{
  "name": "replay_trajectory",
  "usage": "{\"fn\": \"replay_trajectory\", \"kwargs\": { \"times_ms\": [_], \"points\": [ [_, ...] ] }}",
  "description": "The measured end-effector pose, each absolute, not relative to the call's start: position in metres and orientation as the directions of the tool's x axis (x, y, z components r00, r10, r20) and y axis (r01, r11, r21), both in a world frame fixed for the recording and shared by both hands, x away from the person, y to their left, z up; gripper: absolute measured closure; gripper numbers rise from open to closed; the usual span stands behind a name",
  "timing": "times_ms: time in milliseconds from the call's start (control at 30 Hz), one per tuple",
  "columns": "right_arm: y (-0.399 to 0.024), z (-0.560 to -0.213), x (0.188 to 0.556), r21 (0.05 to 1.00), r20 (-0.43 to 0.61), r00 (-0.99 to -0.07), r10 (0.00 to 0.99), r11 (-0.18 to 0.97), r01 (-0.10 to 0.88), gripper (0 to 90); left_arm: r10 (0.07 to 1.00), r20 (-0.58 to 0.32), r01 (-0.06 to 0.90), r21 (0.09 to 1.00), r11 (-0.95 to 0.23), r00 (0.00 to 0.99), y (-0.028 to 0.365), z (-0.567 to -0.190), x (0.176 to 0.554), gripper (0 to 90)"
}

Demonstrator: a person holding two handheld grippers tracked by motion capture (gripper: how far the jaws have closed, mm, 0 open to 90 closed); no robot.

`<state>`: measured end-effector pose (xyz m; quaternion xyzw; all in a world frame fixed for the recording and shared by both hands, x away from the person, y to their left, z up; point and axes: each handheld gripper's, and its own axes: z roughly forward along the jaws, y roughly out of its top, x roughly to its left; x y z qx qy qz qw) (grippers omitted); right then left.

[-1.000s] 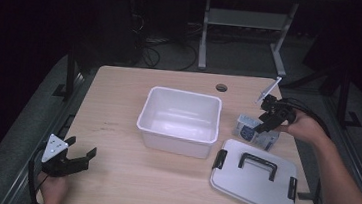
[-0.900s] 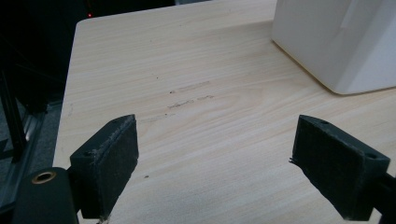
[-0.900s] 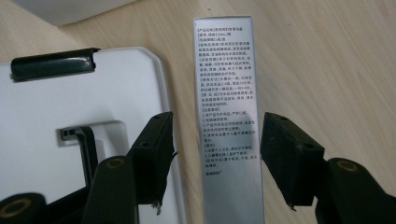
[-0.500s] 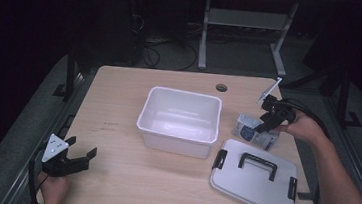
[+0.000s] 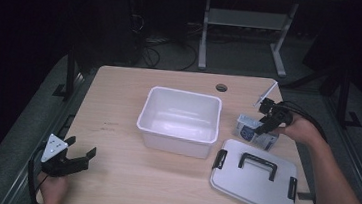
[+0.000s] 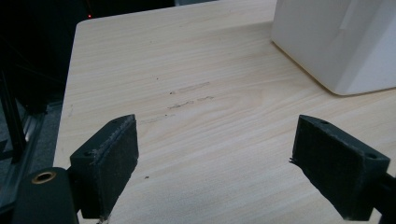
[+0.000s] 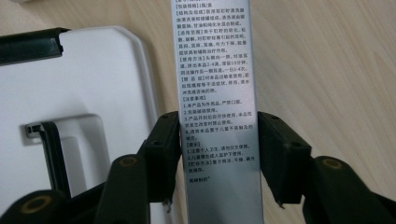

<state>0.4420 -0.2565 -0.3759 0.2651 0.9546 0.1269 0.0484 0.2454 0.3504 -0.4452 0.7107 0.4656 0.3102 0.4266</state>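
Right tool, jaws just closing, pinching a small grey-white cardboard box printed with text; the box lies on the light wooden desk, just right of the open white plastic tub. Left tool, jaws spread with nothing between them, resting well left of the tub. Grey rectangular lid with black handle lies flat at the tub's near right.

From here, the right gripper has just been closing its jaws, and both black pads now sit flush against the long sides of a silvery box printed with small dark text. The box runs straight out beyond the fingertips, over pale wooden tabletop. To the left of the fingers lies a white lid with a black clasp at its far edge.
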Motion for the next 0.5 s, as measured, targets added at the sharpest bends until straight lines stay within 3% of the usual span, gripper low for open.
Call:
{"fn": "replay_trajectory", "kwargs": {
  "times_ms": [500],
  "points": [
    [-0.2548,-0.3755,0.4396,0.258,-0.044,-0.864,0.501,0.842,0.475,54.6,0.926,0.049,0.394,0.896,-0.207,0.375,0.35,-0.4449,0.2458,13.7]
  ]
}}
